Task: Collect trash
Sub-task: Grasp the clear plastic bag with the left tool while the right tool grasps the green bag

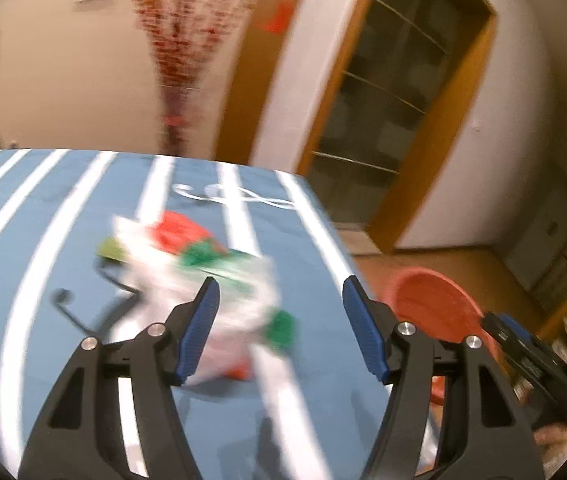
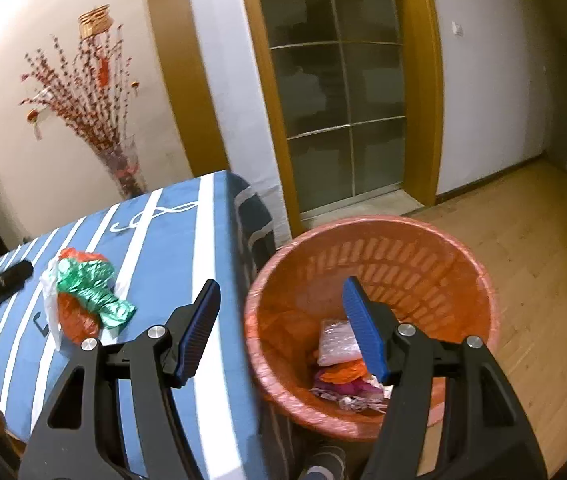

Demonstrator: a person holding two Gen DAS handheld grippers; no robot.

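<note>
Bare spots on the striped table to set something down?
Free: the striped cloth between the plastic bag pile and the table edge by the orange basket, and beyond the pile, before the white cable. Crowded: the pile itself; a black object lies left of it.

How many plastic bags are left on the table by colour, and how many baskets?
Green plastic bag: 1
Red plastic bag: 1, partly under the green one
White plastic bag: 1
Orange basket: 1, on the floor beside the table, some trash already inside
Total: 4 things, 3 of them bags left on the table
</note>
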